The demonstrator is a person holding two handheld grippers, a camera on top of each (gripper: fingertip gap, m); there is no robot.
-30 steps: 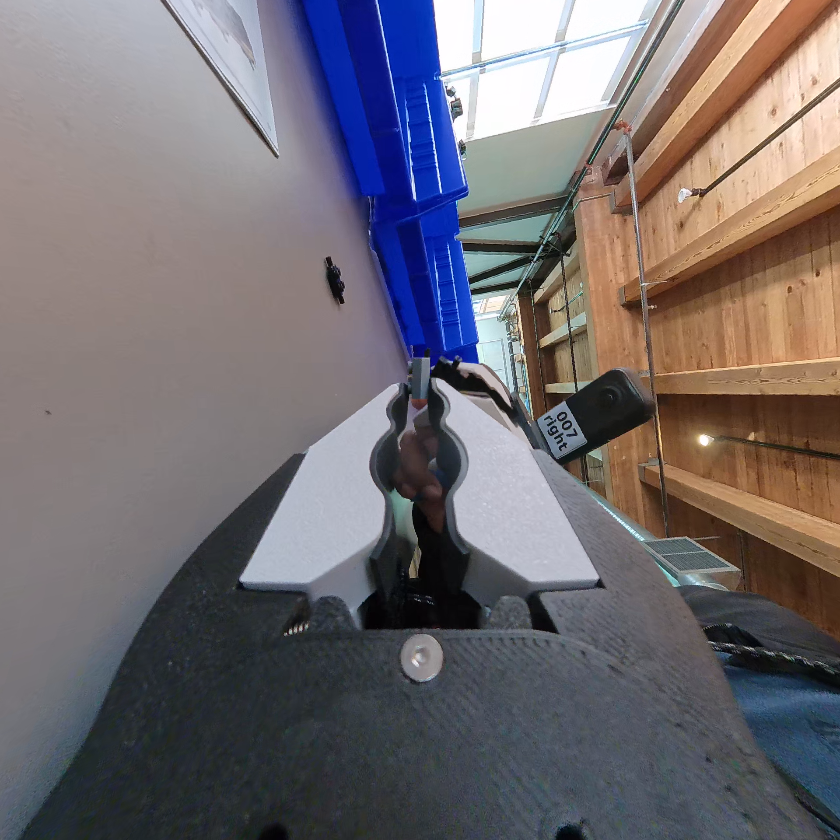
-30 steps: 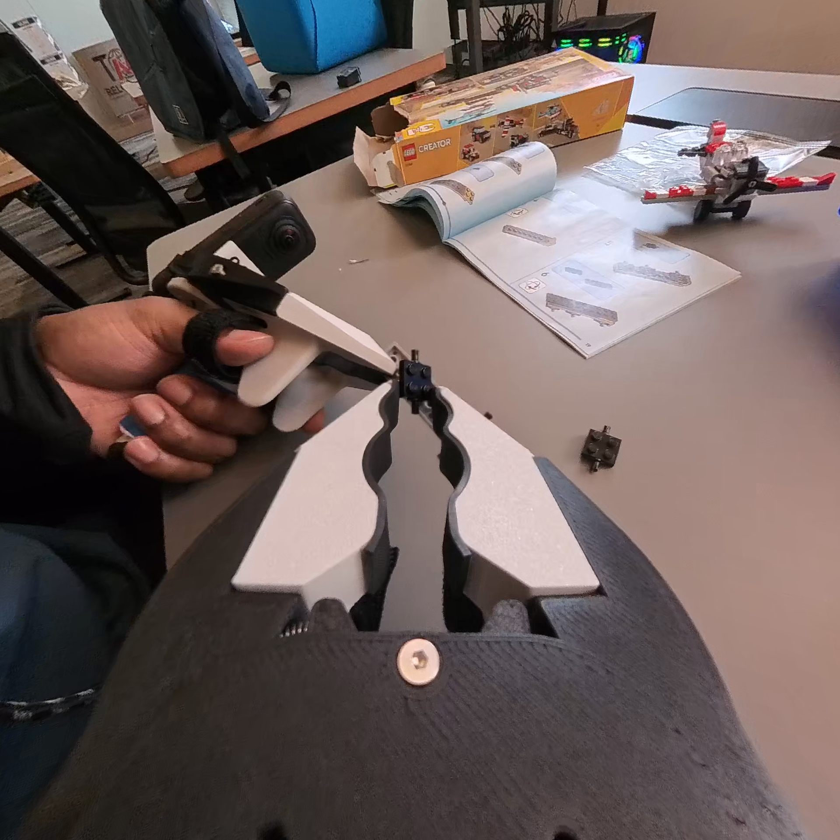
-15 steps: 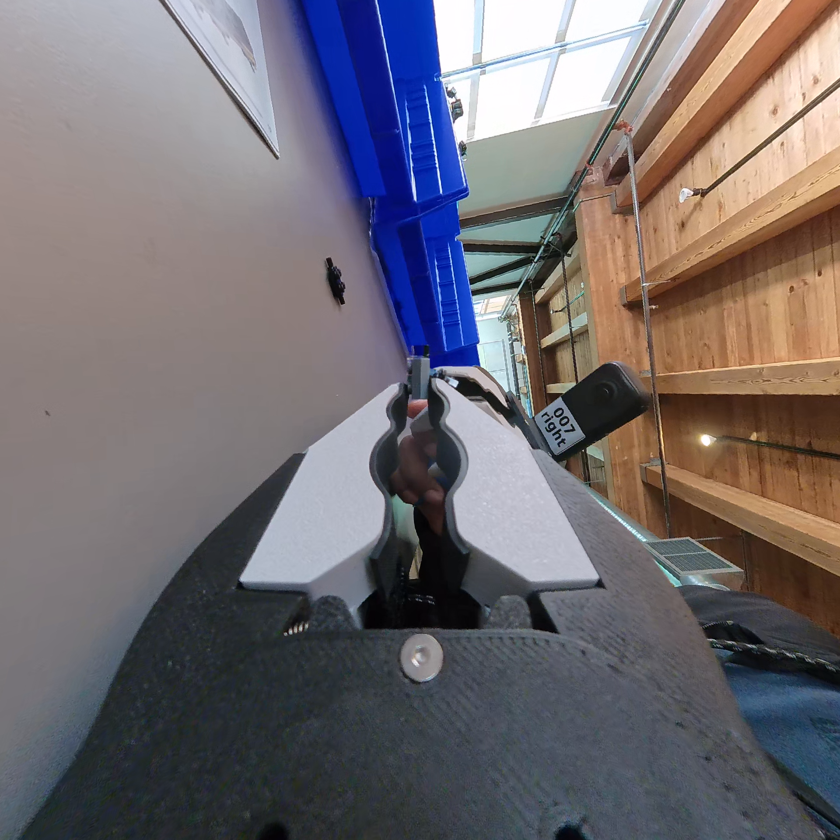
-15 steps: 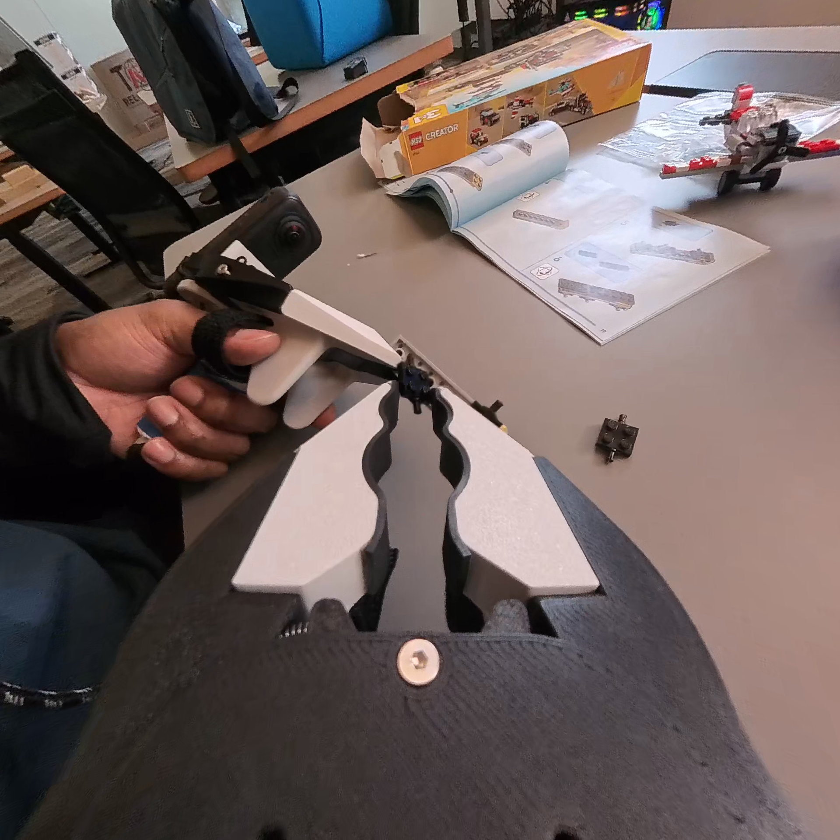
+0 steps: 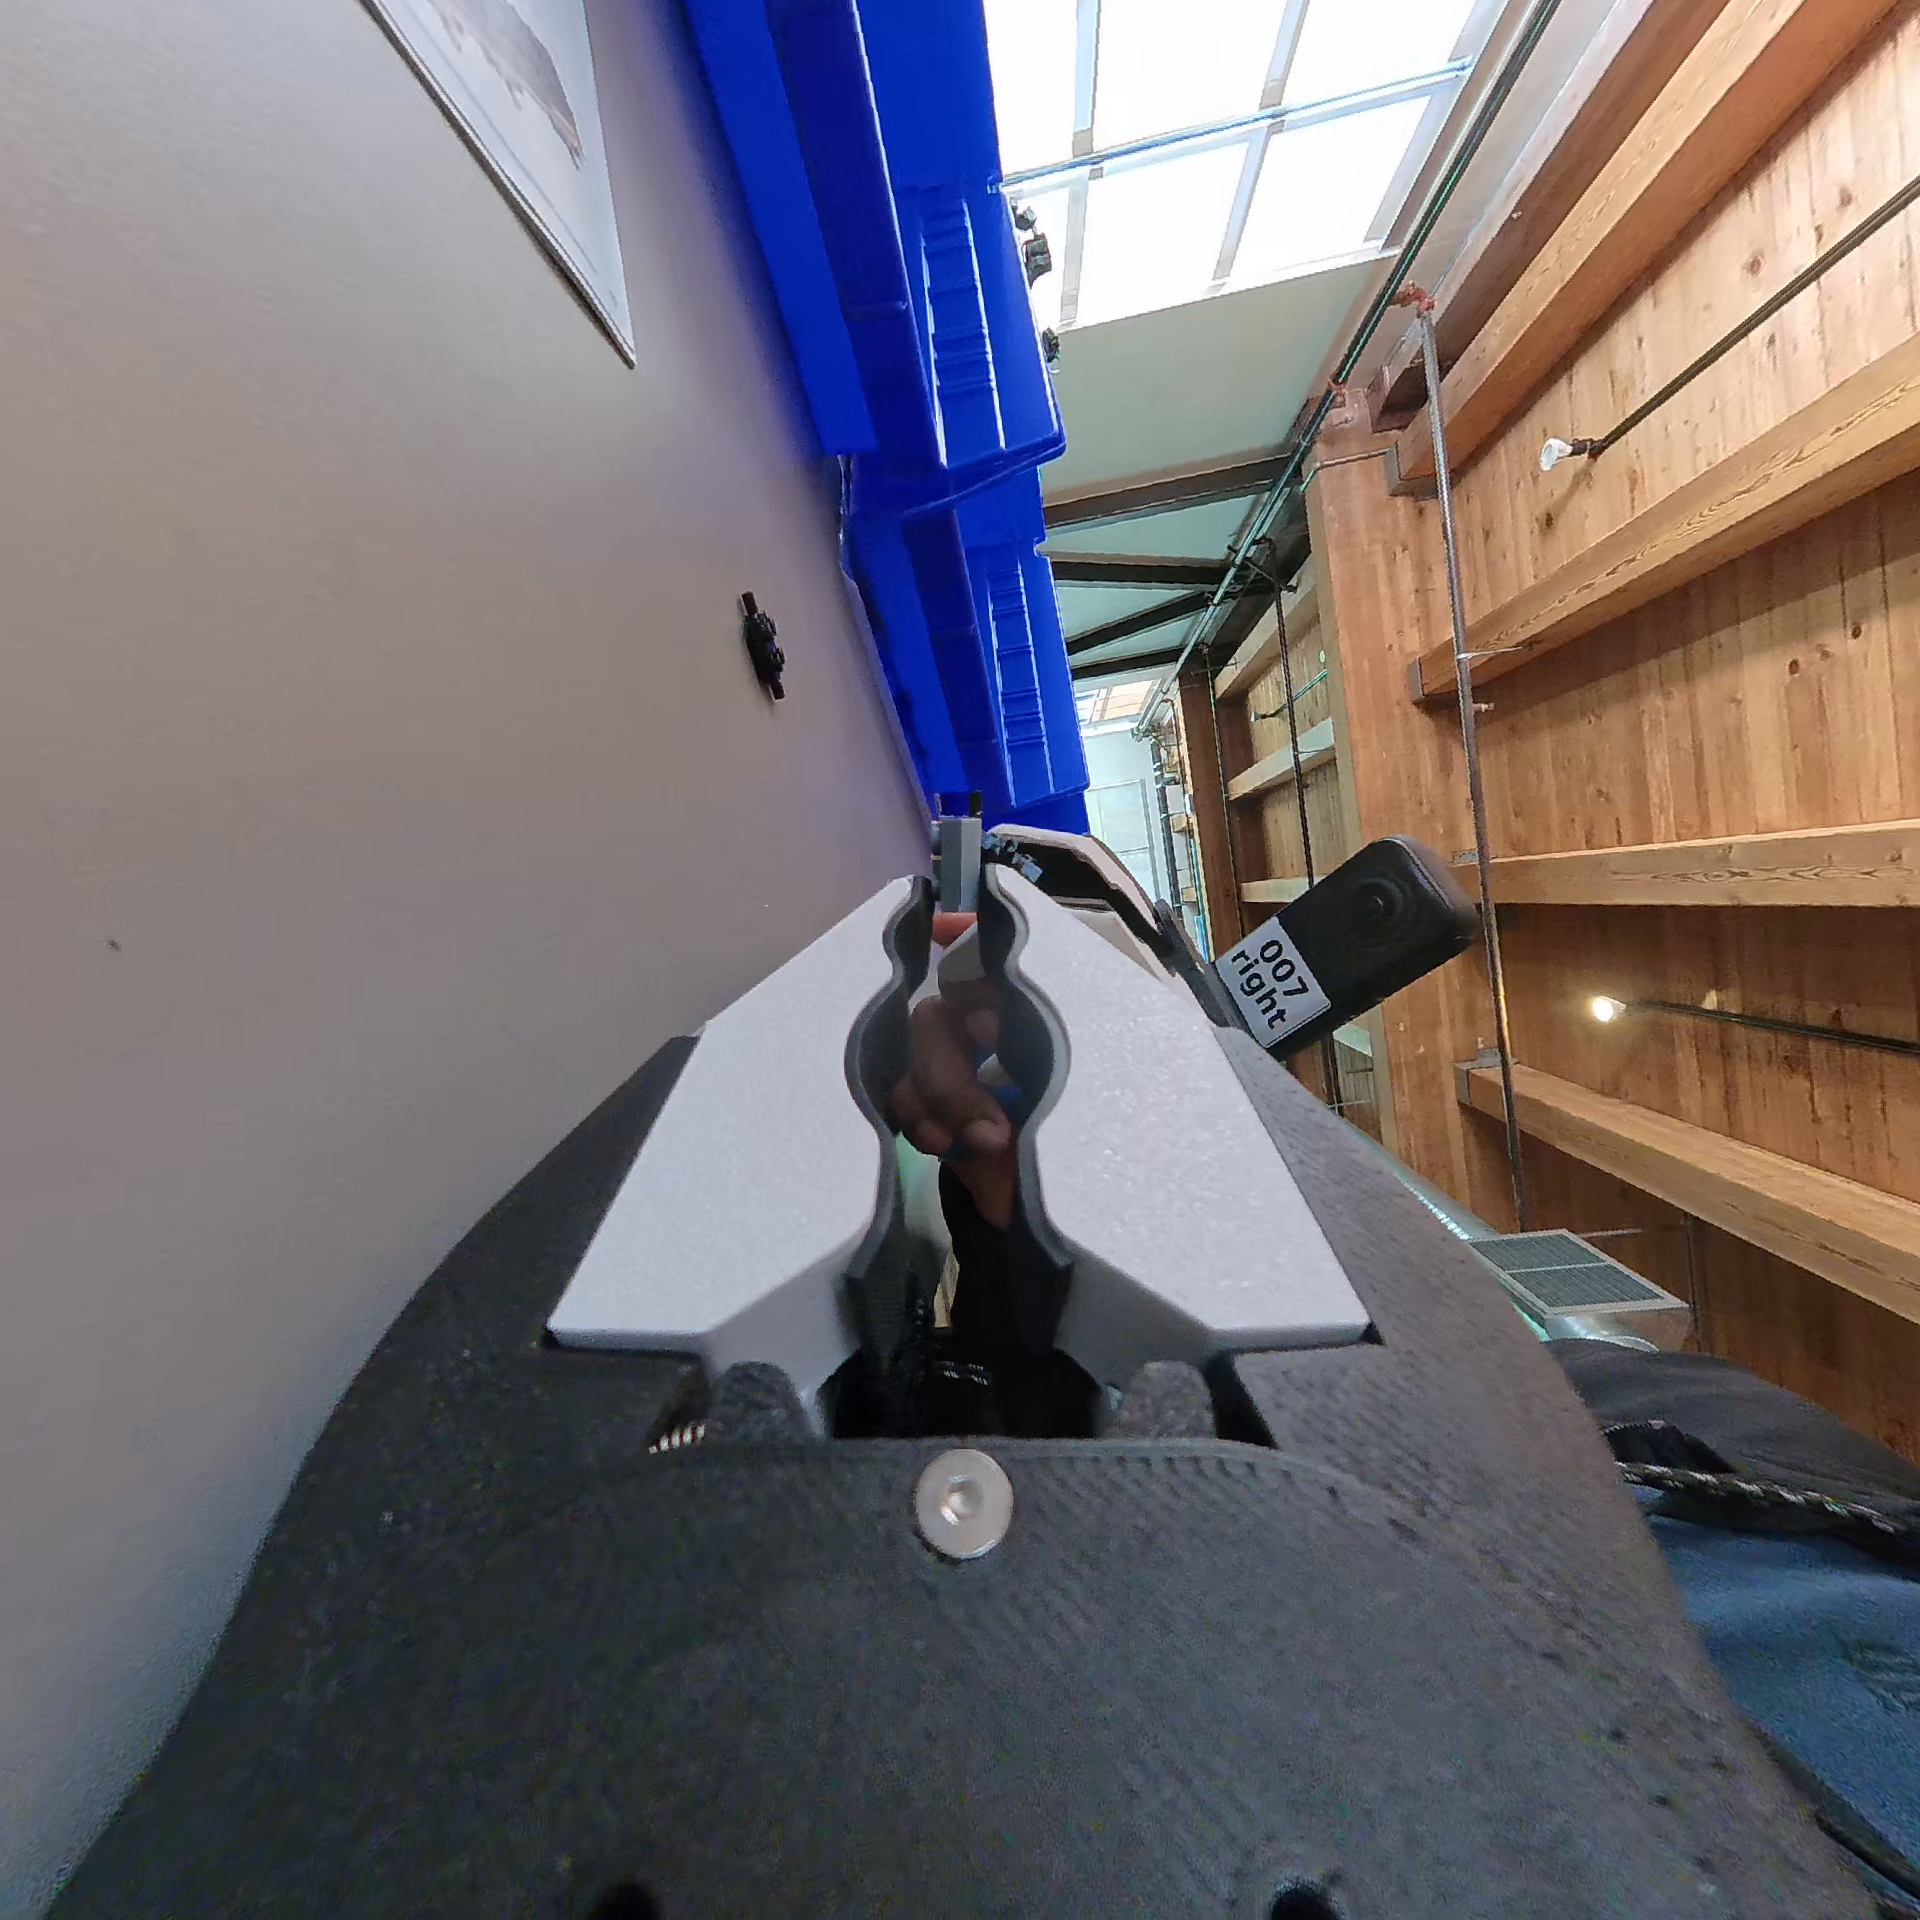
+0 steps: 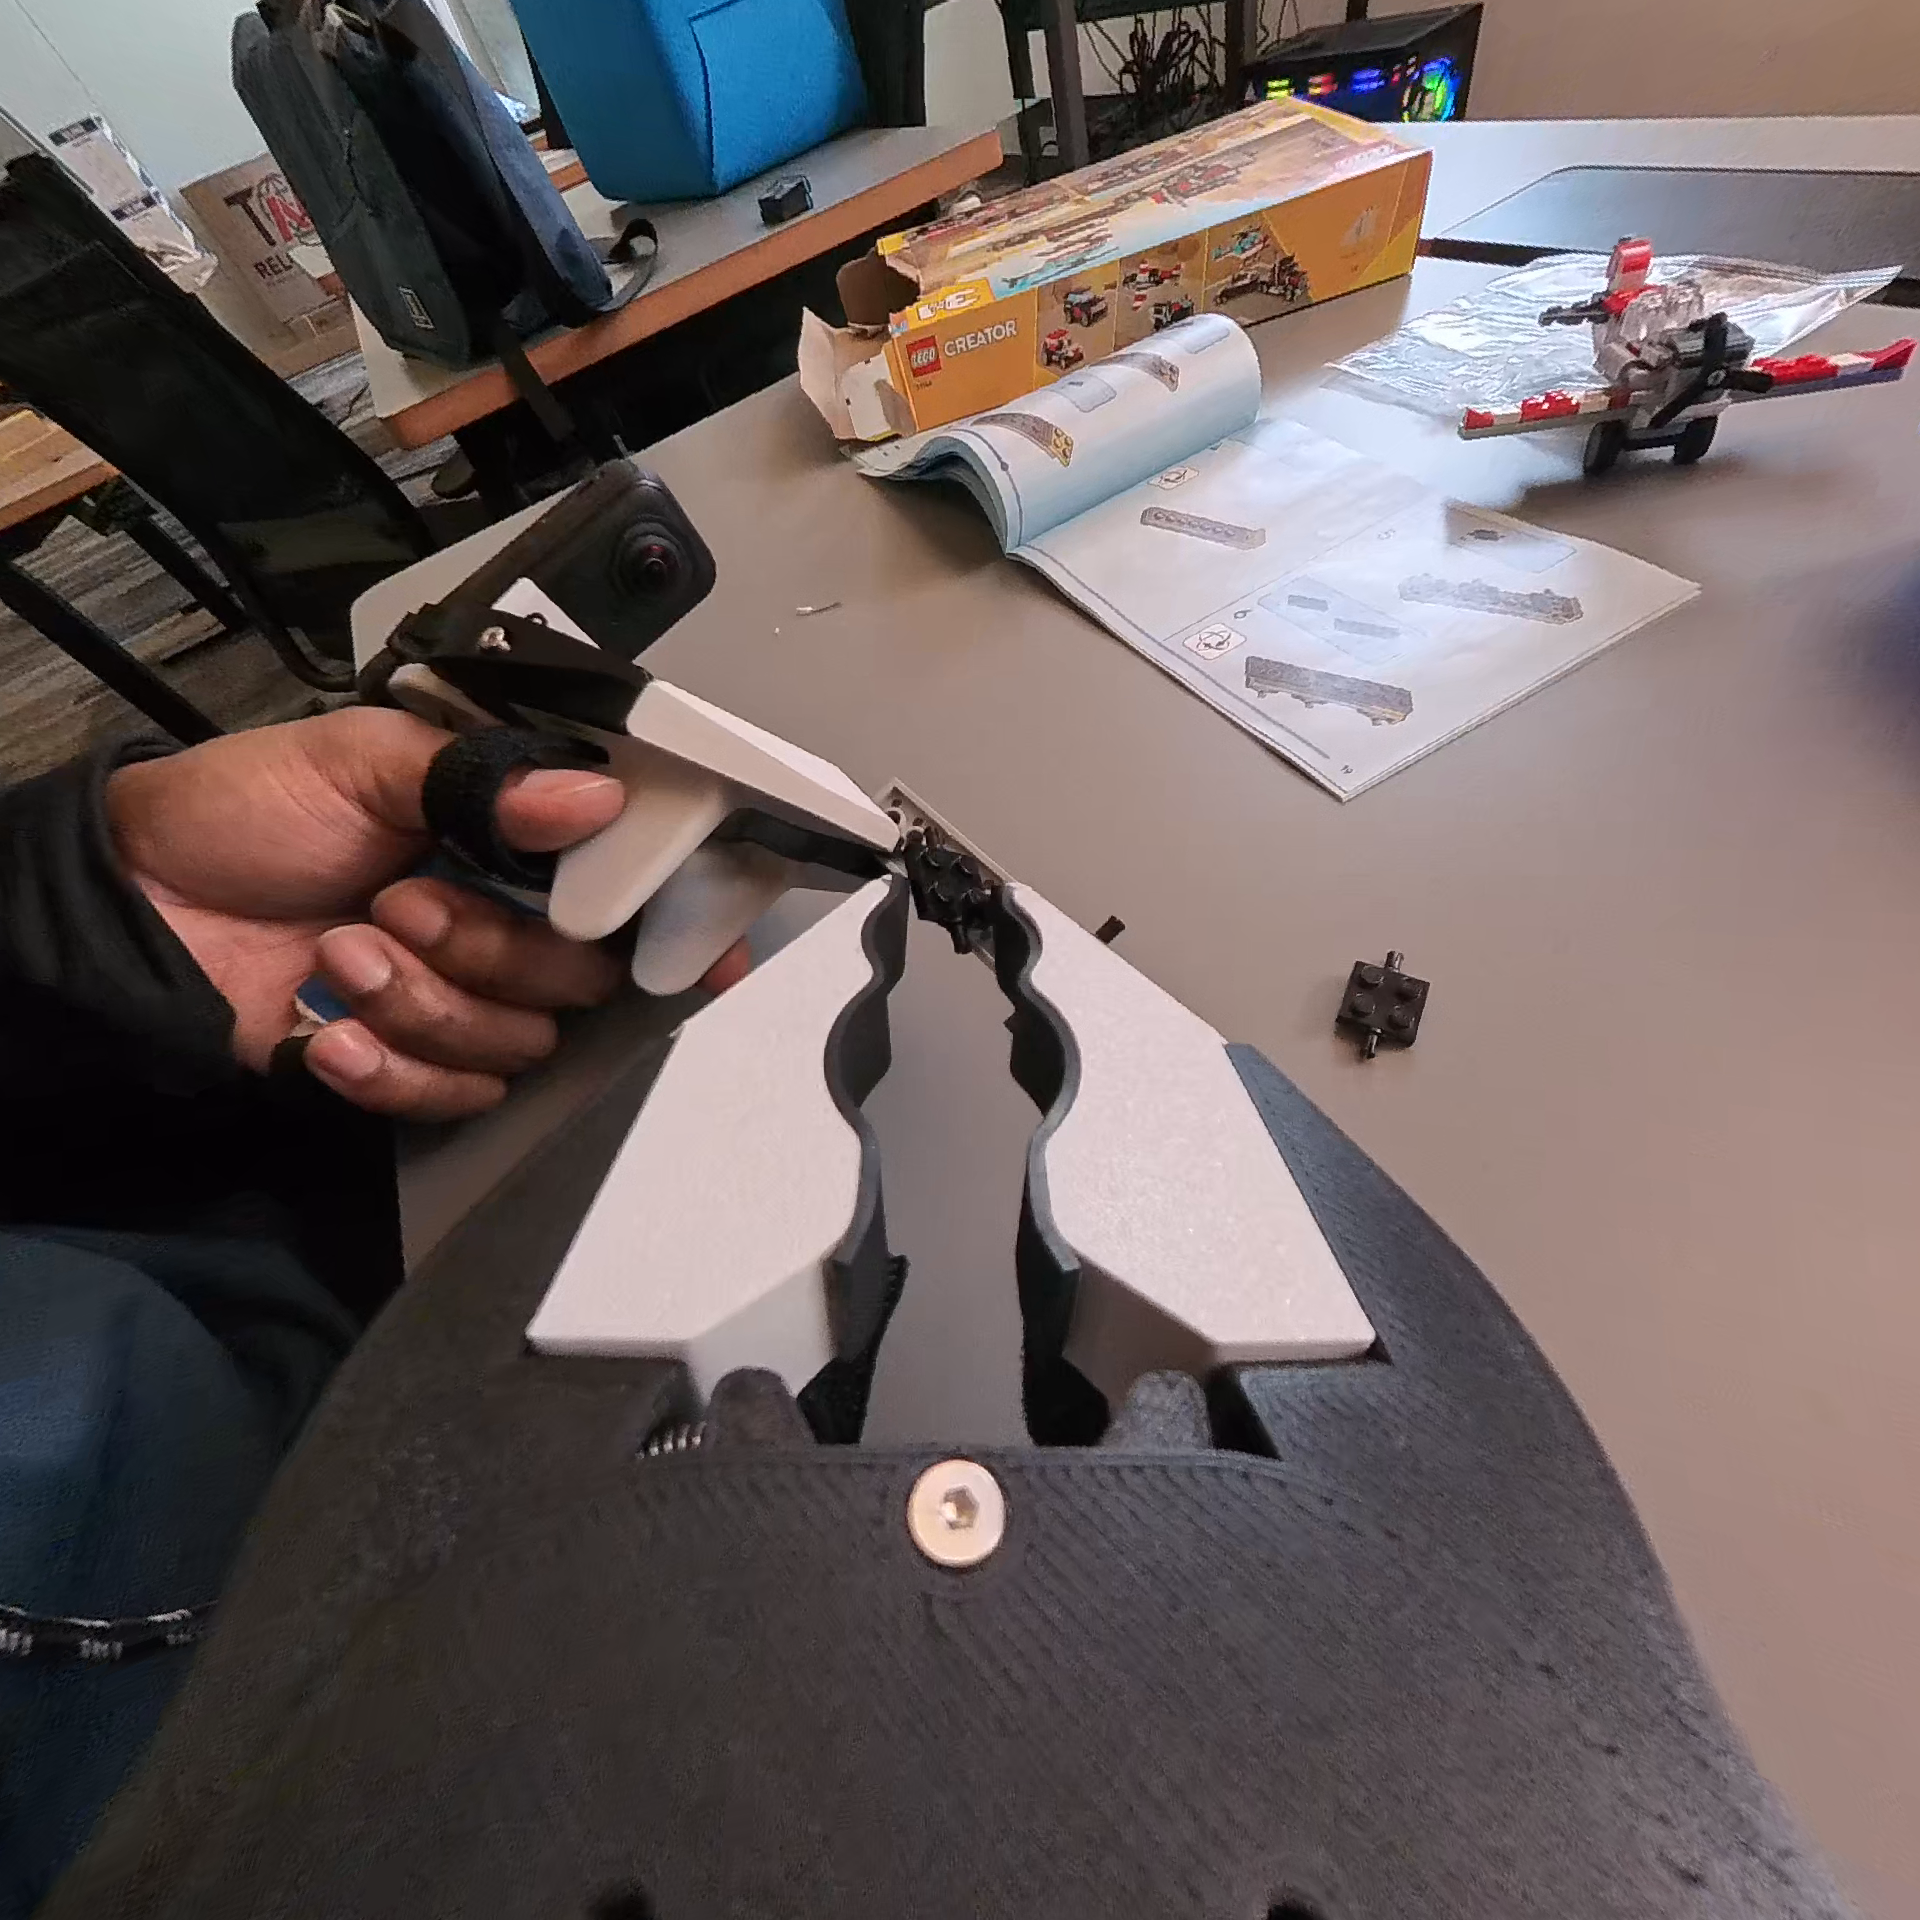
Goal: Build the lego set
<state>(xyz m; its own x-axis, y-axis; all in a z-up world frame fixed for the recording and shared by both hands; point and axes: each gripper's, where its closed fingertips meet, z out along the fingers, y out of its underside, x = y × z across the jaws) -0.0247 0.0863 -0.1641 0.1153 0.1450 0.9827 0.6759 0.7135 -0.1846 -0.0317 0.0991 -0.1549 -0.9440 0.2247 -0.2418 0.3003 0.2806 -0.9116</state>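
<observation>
In the left wrist view my left gripper (image 5: 961, 883) is shut on a thin grey lego plate (image 5: 958, 857), seen end-on at the fingertips. In the right wrist view my right gripper (image 6: 948, 899) is shut on a small black studded lego piece (image 6: 948, 891), which rests against that grey plate (image 6: 914, 808). There the left gripper (image 6: 878, 836) comes in from the left, held by a hand (image 6: 343, 894), and the two grippers' tips meet above the grey table (image 6: 1558, 1091). A second black piece (image 6: 1384, 1003) lies on the table to the right; it also shows in the left wrist view (image 5: 764, 644).
An open instruction booklet (image 6: 1351, 582), a yellow lego box (image 6: 1143, 281) and a built red-and-grey plane (image 6: 1662, 395) on a clear bag lie farther back. Blue bins (image 5: 935, 312) stand at the table's far side. A chair and another desk with a bag (image 6: 436, 187) stand on the left. Both grippers' tips are close together, under 4 cm apart. The built red-and-grey plane (image 6: 1662, 395) is about 25 centimeters from both grippers' fingertips.
My right gripper has brought the black piece against the grey plate in the left gripper. More of the plate's length now shows beside the right fingers. Both grippers stay shut.
</observation>
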